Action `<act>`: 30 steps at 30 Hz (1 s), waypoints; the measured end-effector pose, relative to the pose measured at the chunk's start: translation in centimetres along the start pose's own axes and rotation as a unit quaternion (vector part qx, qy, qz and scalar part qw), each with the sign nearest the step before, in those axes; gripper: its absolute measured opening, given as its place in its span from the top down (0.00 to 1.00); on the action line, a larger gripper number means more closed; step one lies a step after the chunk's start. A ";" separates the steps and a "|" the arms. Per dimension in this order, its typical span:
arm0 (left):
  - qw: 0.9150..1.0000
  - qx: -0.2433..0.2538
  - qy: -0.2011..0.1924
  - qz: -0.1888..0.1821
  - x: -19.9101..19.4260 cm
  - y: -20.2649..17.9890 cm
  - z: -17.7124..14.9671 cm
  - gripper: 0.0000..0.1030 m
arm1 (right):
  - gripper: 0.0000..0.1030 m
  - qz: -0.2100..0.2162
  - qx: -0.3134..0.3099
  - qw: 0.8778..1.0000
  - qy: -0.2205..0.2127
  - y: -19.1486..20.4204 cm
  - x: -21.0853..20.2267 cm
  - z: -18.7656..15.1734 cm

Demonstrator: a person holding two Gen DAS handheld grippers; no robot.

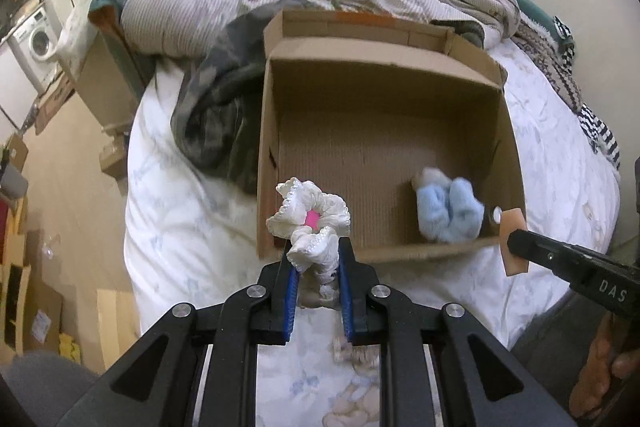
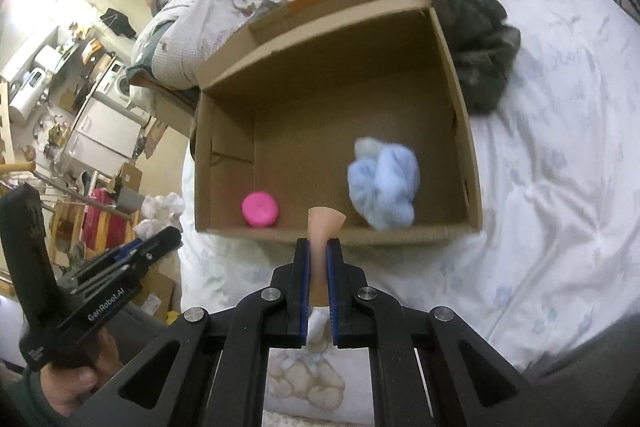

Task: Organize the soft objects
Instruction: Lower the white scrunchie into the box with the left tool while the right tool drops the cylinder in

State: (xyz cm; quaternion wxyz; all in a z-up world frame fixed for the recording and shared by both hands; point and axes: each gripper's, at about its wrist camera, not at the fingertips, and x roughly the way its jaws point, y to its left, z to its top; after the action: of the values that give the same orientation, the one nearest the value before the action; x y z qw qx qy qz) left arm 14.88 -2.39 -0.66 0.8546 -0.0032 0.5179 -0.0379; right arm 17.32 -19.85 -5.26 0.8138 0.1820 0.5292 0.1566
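Clearly, in the left wrist view, the left gripper sits at lower centre with its fingers clamped on a white ruffled scrunchie, which it holds just above the near left corner of the open cardboard box, presumably so that it can be dropped inside. The box lies on the bed, its flaps folded out, so its floor is reachable from above. A light blue fluffy item already lies in its lower right corner. At the right edge the right gripper pinches a flat tan piece beside the box rim. A pink spot peeps through the scrunchie, and from here I cannot tell what it is.

The right wrist view settles that: a pink round object, possibly a sponge or puff, rests in the lower left corner of the cardboard box. The right gripper has its fingers pressed together on the tan piece, upright at the near wall. The blue fluffy item shows at centre right, and the left gripper with the scrunchie appears at left.
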 end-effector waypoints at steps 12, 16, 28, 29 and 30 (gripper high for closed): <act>1.000 0.016 0.006 0.007 3.8 -0.2 4.6 0.84 | 0.91 -0.007 -0.004 1.000 0.009 -0.4 1.8 3.6; 1.000 0.016 0.017 0.018 6.0 0.0 5.1 0.84 | 0.91 -0.019 -0.012 1.000 0.018 -0.2 3.3 4.3; 0.999 0.018 0.040 0.018 9.1 0.0 4.8 0.84 | 0.91 -0.040 -0.017 0.998 0.045 -0.4 6.2 4.7; 0.999 0.017 0.042 0.016 9.2 0.0 4.7 0.84 | 0.91 -0.039 -0.017 0.998 0.046 -0.4 6.4 4.7; 0.999 0.016 0.043 0.016 9.4 0.1 4.7 0.84 | 0.91 -0.037 -0.016 0.998 0.047 -0.5 6.5 4.7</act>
State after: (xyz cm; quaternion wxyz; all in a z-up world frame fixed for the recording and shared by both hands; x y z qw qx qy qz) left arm 23.40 -3.10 -6.80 0.8317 0.0205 0.5539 -0.0328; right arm 24.15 -17.98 -8.92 0.7965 0.1413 0.5702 0.1433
